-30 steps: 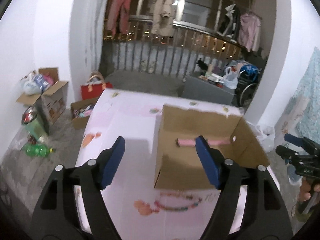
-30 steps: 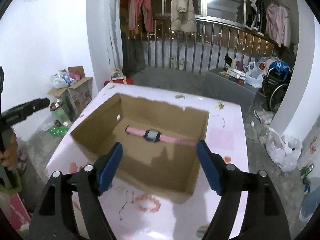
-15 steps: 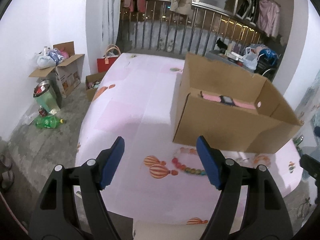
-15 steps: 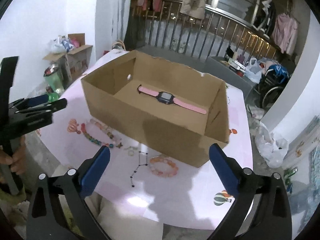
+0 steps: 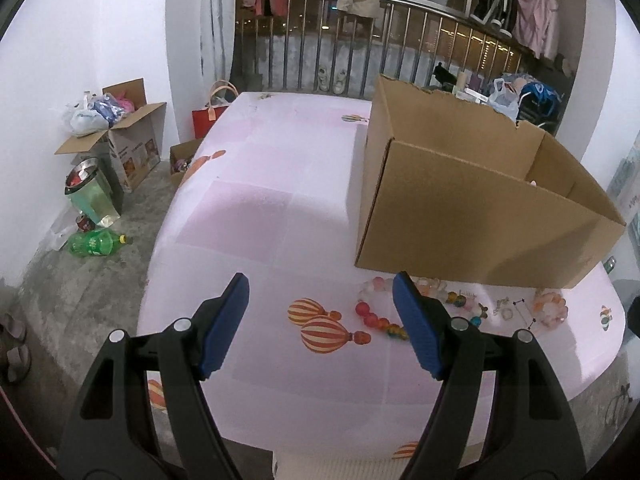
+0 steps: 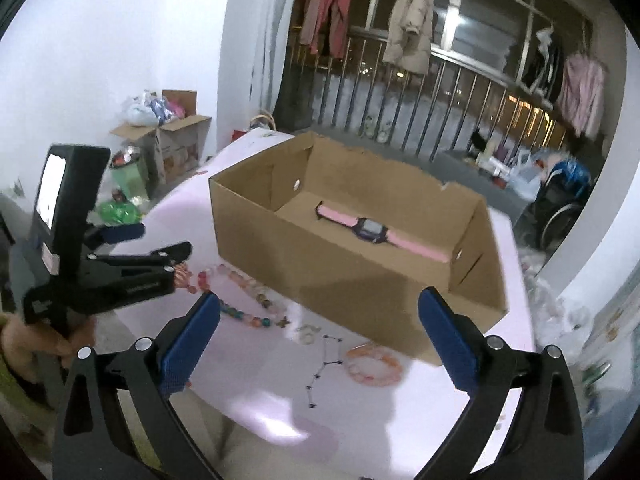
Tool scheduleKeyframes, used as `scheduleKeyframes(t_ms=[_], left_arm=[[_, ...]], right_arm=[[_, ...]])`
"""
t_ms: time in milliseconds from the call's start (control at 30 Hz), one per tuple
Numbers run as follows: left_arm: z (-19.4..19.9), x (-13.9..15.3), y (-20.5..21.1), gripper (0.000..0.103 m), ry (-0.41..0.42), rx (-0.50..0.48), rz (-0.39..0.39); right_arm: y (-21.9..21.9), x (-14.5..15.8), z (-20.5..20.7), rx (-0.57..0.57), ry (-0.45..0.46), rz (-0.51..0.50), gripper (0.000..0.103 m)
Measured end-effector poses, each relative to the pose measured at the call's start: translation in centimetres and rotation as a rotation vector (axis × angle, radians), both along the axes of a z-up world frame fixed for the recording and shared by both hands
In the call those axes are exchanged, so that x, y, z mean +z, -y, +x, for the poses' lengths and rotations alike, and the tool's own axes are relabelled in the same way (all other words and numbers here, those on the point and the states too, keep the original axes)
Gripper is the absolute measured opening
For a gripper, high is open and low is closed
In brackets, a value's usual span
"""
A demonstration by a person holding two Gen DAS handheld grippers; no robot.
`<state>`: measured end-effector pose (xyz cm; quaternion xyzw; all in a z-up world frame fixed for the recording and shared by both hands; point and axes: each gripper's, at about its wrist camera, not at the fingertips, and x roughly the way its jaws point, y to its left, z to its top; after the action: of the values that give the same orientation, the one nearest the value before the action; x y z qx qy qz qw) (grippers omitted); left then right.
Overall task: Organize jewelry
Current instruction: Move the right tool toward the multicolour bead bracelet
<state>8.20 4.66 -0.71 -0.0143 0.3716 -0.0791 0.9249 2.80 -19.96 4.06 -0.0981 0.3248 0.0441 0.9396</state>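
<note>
Both tongs are spread wide and pinch nothing: the left tongs (image 5: 320, 300) hover low over the near edge of the bench (image 5: 256, 216), the right tongs (image 6: 320, 320) hang a little higher and off to the side. The cardboard box (image 6: 360, 248) stands open on the pink cloth, and a pink-strapped watch (image 6: 376, 232) lies flat on its floor, so one piece looks to be sorted. The rest of the jewelry lies on the bench in a row just in front of the box's near wall: a long multicoloured bead necklace (image 5: 380, 322), partly hidden behind the left tongs' right pad, then a small ring (image 6: 308, 334), a thin dark chain (image 6: 324, 372) and a pale pink bead bracelet (image 6: 374, 364) further toward the right side. The step in hand appears to be picking up the next loose piece, and the necklace is the nearest to the left tongs. To do it well, I would lower those tongs straight down so that one pad lands on each side of the strand, with the pads reaching the cloth, and close on a run of beads rather than on one, since round beads will likely roll out of a shallow pinch. Lifting slowly would let the free end trail clear of the ring and chain, and the necklace must rise above the box's near wall before it is let go inside.
</note>
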Motion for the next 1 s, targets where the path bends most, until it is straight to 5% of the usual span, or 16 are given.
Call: scheduleKeyframes(t_ms=[433, 700, 1000], left_arm=[[0.7, -2.1, 0.5, 0.07, -0.005, -0.099, -0.039], [2.0, -3.9, 3.9, 0.07, -0.044, -0.143, 0.1], [-0.7, -4.5, 4.0, 0.07, -0.039, -0.177, 0.209]], right_arm=[[2.9, -2.9, 1.0, -0.134, -0.105, 0.184, 0.095], [3.2, -4.5, 1.9, -0.116, -0.139, 0.197, 0.094], [3.0, -4.6, 2.2, -0.058, -0.119, 0.202, 0.086]])
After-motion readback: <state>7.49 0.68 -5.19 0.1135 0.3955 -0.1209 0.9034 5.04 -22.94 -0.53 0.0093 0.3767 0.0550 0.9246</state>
